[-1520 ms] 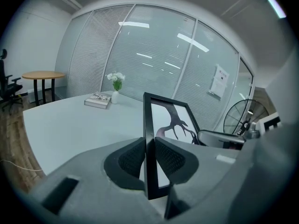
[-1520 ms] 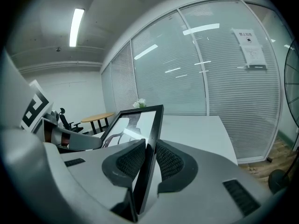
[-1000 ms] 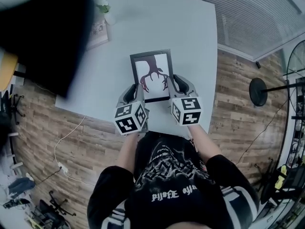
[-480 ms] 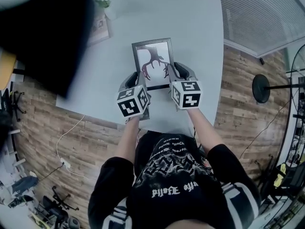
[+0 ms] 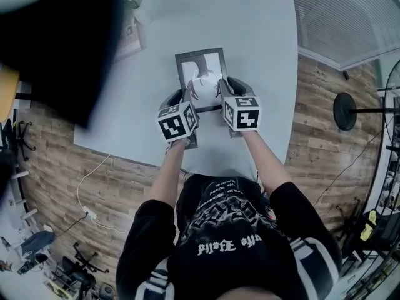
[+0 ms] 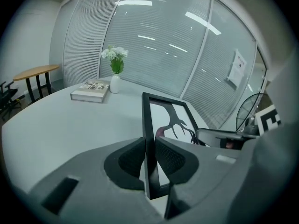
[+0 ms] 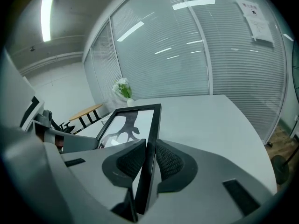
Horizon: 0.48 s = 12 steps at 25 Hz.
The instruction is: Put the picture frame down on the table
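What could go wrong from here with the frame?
1. The left claw and right claw each pinch only the thin side edge of the picture frame, near its lower end. If one opens first, the frame could pivot or slip out of the other.
2. The frame does not look flat on the table yet, so letting go now may drop it onto a corner.
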Motion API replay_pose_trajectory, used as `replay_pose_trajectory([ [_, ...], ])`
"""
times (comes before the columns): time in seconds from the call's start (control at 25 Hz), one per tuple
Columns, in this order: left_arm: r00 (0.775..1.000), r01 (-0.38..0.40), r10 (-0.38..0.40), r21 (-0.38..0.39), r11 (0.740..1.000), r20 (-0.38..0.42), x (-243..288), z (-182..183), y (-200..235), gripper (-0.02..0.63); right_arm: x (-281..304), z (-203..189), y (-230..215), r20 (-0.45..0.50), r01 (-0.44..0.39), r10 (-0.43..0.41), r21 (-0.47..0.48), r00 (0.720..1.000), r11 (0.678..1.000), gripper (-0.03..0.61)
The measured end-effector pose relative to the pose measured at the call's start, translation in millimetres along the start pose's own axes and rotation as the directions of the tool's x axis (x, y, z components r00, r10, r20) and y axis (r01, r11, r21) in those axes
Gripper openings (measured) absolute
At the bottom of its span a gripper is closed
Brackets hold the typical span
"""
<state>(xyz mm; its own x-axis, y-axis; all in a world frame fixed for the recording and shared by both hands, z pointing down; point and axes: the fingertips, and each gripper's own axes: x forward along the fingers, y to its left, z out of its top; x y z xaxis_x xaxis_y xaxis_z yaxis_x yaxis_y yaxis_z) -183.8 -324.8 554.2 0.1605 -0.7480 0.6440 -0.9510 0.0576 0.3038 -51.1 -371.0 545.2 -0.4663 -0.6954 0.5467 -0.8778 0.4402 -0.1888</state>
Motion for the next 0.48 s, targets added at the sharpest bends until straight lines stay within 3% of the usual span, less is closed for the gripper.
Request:
replay_pose_trajectory([
  [0.48, 0.996, -0.003, 0.0, -0.026, 1.0, -0.091, 44, -19, 10, 0.078, 36, -26, -19, -0.089, 0.022, -0.021, 0.012, 0.996, 1.0, 0.069],
])
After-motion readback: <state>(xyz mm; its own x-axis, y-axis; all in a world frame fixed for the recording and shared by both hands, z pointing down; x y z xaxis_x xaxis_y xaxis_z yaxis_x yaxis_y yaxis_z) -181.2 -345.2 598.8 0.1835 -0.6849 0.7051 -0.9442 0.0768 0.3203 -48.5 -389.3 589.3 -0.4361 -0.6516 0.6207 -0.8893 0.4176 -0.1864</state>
